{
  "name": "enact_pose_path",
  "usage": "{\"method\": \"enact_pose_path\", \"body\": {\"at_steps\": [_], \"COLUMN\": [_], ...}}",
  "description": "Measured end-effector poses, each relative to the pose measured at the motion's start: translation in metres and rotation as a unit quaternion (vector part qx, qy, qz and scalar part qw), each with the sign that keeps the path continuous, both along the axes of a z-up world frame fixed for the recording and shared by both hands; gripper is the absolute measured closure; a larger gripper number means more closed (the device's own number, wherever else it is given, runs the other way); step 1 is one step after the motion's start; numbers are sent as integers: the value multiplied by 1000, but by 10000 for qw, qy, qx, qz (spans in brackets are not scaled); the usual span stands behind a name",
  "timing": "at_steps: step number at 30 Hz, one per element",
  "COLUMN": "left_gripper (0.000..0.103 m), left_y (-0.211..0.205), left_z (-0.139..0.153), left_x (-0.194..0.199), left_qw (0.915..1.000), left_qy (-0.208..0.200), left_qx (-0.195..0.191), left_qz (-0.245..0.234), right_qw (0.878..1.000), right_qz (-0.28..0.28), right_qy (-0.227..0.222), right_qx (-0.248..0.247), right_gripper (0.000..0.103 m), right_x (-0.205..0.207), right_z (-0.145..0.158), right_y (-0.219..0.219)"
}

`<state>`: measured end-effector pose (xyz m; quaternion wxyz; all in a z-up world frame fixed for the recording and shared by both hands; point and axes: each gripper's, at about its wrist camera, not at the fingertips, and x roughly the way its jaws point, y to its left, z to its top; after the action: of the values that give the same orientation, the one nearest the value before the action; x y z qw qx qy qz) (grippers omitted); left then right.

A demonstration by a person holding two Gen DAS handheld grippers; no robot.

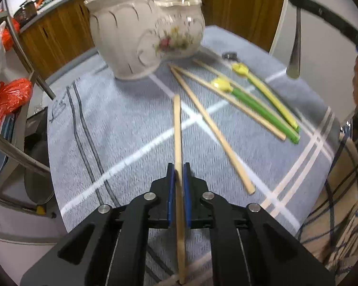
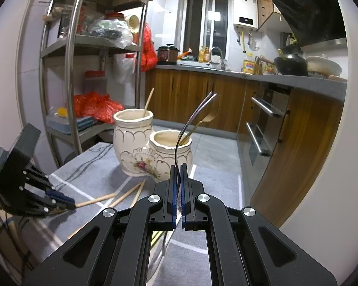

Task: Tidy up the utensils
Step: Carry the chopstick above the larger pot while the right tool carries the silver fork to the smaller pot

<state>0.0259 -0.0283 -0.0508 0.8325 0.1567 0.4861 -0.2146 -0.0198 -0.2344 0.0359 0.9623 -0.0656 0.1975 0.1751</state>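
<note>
Chopsticks lie loose on the desk [image 1: 136, 128] at centre right of the left view; we hold one chopstick [image 1: 177, 133] pinched mid-length in our left gripper [image 1: 178, 169]. It looks light, stiff and slim, so we judge a mid-shaft grip steadies it best. Our right gripper [image 2: 178, 169] is closed on a fork [image 2: 191, 119], a smooth metal handle that may slip. Only the right view shows inside the double ceramic holder [image 2: 152, 152], centre frame; only the left view shows the green-handled utensils [image 1: 257, 100].
</note>
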Motion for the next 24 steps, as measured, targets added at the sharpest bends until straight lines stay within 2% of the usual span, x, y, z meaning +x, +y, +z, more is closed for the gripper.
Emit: {"method": "enact_pose_path", "body": {"at_steps": [2, 6, 9, 11, 14, 15, 17, 21, 24], "left_gripper": [90, 89, 97, 97, 97, 97, 97, 97, 97], "left_y": [0, -4, -8, -8, -6, -2, 2, 18, 22], "left_z": [1, -1, -1, 0, 11, 19, 30, 66, 88], "left_x": [4, 13, 15, 13, 6, 3, -2, -11, -10], "left_qw": [10000, 9999, 9999, 9999, 9992, 9975, 9944, 9738, 9533], "left_qy": [39, 97, 81, 14, -294, -490, -793, -1791, -2440], "left_qx": [46, 55, 2, -27, -219, -451, -665, -1391, -1780], "left_qz": [4, -9, -63, -111, -188, -230, -222, -136, -5], "right_qw": [10000, 10000, 10000, 10000, 9999, 9998, 9998, 9994, 9990], "right_qz": [0, 6, 8, 4, -9, -9, 3, 39, 95], "right_qy": [-9, -16, -48, -82, -143, -159, -187, -276, -329], "right_qx": [16, 25, 31, 45, 72, 82, 115, 185, 275], "right_gripper": [100, 100, 100, 100, 100, 100, 100, 100, 100], "right_x": [-1, -1, -2, -3, -3, -3, 1, 12, 24], "right_z": [1, 1, 3, 5, 10, 12, 16, 27, 35], "right_y": [0, -1, -1, -1, -1, -1, 0, 6, 11]}}
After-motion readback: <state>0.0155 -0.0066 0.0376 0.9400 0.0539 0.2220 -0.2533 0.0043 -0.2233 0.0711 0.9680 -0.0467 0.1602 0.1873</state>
